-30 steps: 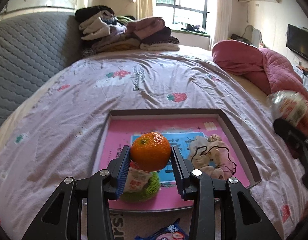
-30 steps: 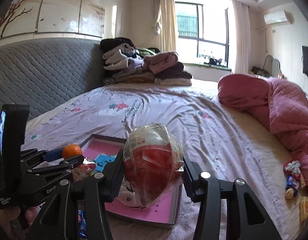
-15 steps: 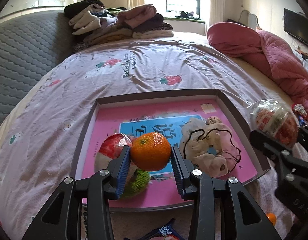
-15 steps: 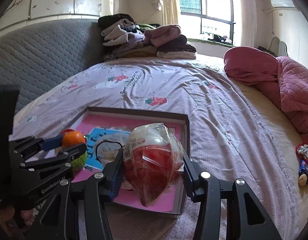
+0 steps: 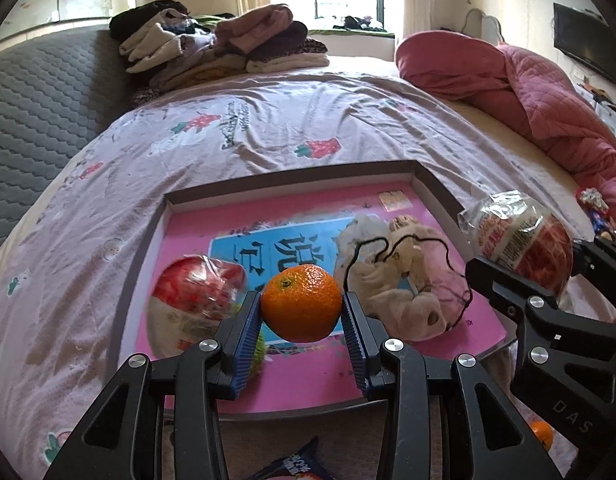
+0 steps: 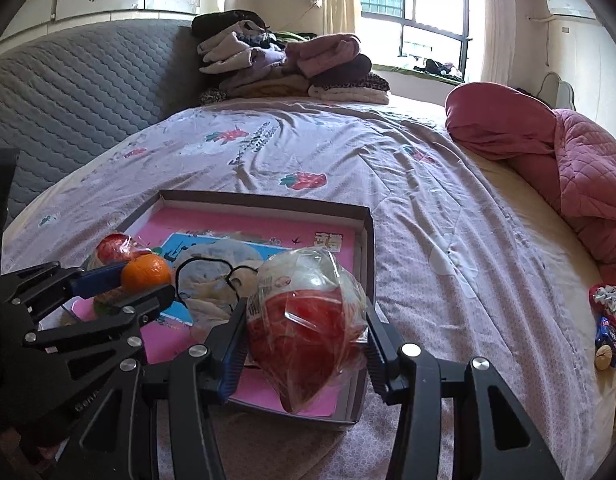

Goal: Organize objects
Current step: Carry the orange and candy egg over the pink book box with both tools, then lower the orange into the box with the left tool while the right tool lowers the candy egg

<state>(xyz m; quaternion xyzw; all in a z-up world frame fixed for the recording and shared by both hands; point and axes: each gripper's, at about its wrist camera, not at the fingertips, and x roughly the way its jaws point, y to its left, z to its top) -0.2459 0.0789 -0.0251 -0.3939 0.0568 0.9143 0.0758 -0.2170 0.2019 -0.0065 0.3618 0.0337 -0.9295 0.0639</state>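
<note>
Left wrist view only: a second mandarin [image 5: 541, 434] lies on the bed [image 5: 268, 120] past the tray's near right corner, half hidden behind the right gripper; a blue snack wrapper [image 5: 296, 464] lies on the bed at the tray's near edge.
Right wrist view only: small wrapped sweets [image 6: 605, 320] lie by the bed's right edge, below the pink quilt [image 6: 567, 160].
Both views: folded clothes [image 6: 284, 64] are stacked at the bed's far edge against the grey headboard [image 6: 68, 100].
Left gripper [image 5: 304, 316]: fingers set partly apart, blue pads pinching an orange mandarin [image 5: 302, 308] from both sides, its stem end facing up toward the camera.
Right gripper [image 6: 306, 336]: fingers spread wider, clamped on a clear bag of red food [image 6: 308, 324]; the bag bulges above the pads and sags below them.
Left gripper pose: points toward the tray's far edge, tilted slightly down, over the near edge of the tray [image 5: 292, 174]; whether the mandarin touches the floor cannot be told.
Right gripper pose: level, above the tray's near right corner, just beside the left gripper.
Tray: shallow box with a pink printed floor, on the near part of the bed.
Tray contents: a second bagged red item [image 5: 196, 296] lies near the left edge with something green [image 5: 260, 348] beside it; a cream cloth bundle [image 5: 403, 280] with a black cord lies right of centre.
</note>
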